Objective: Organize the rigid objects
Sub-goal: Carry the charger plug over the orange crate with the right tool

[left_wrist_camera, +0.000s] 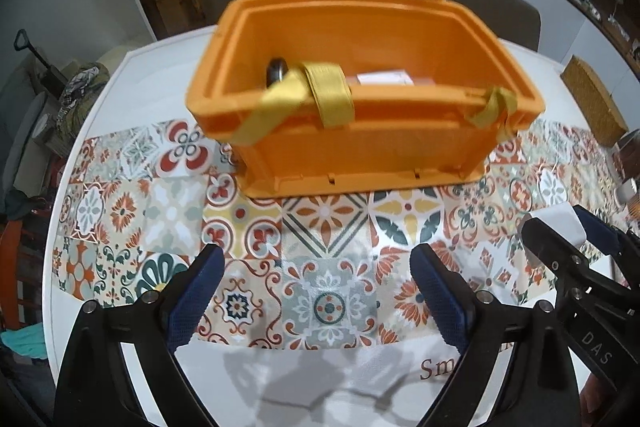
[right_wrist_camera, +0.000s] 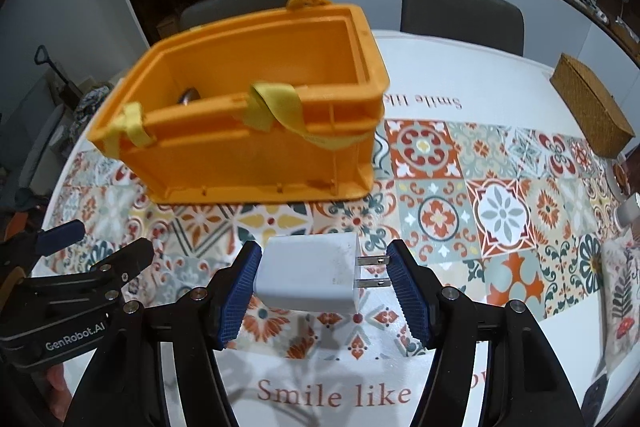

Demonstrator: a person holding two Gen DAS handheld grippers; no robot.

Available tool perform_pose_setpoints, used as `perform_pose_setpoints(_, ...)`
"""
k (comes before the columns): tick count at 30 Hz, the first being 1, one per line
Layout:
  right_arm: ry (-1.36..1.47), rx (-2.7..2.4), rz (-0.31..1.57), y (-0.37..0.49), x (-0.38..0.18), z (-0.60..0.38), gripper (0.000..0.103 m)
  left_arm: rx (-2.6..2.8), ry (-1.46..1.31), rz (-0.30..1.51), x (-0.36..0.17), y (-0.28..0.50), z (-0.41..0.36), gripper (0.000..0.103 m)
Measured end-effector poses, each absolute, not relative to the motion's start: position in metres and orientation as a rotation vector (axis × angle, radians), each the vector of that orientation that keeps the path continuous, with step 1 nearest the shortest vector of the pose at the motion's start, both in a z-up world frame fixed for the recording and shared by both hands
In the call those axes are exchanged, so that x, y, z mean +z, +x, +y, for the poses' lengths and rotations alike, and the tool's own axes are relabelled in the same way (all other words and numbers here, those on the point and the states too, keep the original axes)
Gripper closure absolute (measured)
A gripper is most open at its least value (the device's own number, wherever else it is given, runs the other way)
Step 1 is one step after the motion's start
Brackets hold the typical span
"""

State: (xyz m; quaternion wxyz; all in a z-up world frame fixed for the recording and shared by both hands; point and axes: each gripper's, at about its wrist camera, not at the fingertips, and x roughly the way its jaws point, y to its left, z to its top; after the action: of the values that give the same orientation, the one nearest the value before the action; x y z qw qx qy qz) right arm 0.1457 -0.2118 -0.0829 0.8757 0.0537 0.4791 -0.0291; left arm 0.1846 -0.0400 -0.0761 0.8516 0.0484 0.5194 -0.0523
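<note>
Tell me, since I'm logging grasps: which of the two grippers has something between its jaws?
The right gripper: a white charger sits between its jaws. The left gripper shows only tablecloth.

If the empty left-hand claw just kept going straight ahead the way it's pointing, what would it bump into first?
Probably the near side wall of the orange bin, below its yellow strap. The open left gripper has only the patterned tablecloth before that, though depth is uncertain.

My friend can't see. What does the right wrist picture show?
The right gripper holds a white charger plug, prongs pointing right, above a colorful tiled tablecloth. Behind it sits an open orange bin with yellow straps.
</note>
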Motion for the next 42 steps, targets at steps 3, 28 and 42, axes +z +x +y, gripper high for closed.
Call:
perform_pose_setpoints(3, 0.113, -0.054, 0.978, 0.146, -0.074, -0.209, 0.038, -0.108, 0.095, 1.065, -0.065, 0.184, -0.036, 0.007)
perform_pose_setpoints(28, 0.077, -0.016, 0.866, 0.191, -0.020, -0.182, 0.038, -0.054, 0.085, 0.933, -0.014, 0.209, -0.008, 0.006)
perform_pose_setpoints(42, 0.043, -0.012, 0.867, 0.238, -0.016, -0.173, 0.038, -0.020, 0.091, 0.915, -0.009, 0.239, 0.001, 0.004)
